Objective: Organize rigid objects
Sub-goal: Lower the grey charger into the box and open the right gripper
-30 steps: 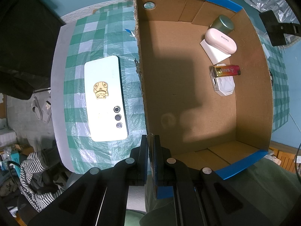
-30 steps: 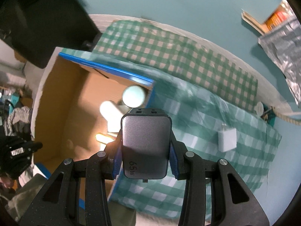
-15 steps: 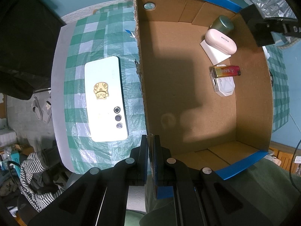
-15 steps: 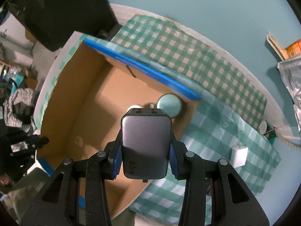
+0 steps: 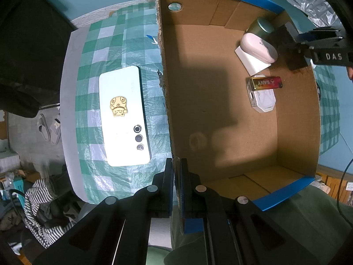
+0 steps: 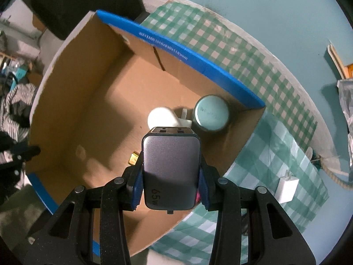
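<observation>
While the left tongs [image 5: 176, 170] clamped the cardboard box [image 5: 167, 101] wall, a green tin [image 5: 263, 27], pink case [image 5: 258, 47] and battery [image 5: 264, 82] lay inside; a phone [image 5: 123, 119] waited on the table [image 5: 92, 66]. Right view: right tongs [image 6: 171, 174] gripped a grey charger [image 6: 171, 165] above the box; a white plug [image 6: 286, 186] remained outside.

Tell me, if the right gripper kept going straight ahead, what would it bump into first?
Probably the white rounded case inside the brown cardboard box, just ahead of the grey 65W charger that the right gripper holds. Depth is unclear.
</observation>
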Motion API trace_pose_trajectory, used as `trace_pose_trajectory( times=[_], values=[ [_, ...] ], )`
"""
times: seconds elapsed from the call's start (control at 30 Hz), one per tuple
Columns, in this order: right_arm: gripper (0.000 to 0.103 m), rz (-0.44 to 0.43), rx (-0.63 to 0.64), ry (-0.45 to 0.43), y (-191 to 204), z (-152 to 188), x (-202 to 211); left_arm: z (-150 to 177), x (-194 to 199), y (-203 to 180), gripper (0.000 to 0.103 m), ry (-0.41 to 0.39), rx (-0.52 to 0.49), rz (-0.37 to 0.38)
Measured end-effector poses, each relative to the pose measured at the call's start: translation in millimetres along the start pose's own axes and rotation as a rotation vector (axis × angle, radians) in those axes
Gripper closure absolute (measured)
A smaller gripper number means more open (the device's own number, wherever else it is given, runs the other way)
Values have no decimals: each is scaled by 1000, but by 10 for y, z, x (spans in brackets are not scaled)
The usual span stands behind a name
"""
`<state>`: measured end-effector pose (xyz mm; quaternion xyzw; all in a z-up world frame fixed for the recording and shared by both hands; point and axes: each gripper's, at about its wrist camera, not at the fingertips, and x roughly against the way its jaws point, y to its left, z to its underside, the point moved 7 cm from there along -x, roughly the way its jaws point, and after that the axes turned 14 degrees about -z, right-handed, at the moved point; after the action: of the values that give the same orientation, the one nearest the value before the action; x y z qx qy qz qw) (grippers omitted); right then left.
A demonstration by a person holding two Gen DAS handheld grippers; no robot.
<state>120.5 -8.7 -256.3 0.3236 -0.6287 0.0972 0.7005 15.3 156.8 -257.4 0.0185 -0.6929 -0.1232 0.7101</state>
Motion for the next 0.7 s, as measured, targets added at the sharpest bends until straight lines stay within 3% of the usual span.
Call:
trace_pose_trajectory(
  times=[0.1,0.7],
  values=[
    [62,7,15,17,-1,31,-28,1,6,-2,100,0,2,1],
    [59,-24,-21,-91,-67,-29,350,3,18,-13,100,-4,-3,-2]
  ],
)
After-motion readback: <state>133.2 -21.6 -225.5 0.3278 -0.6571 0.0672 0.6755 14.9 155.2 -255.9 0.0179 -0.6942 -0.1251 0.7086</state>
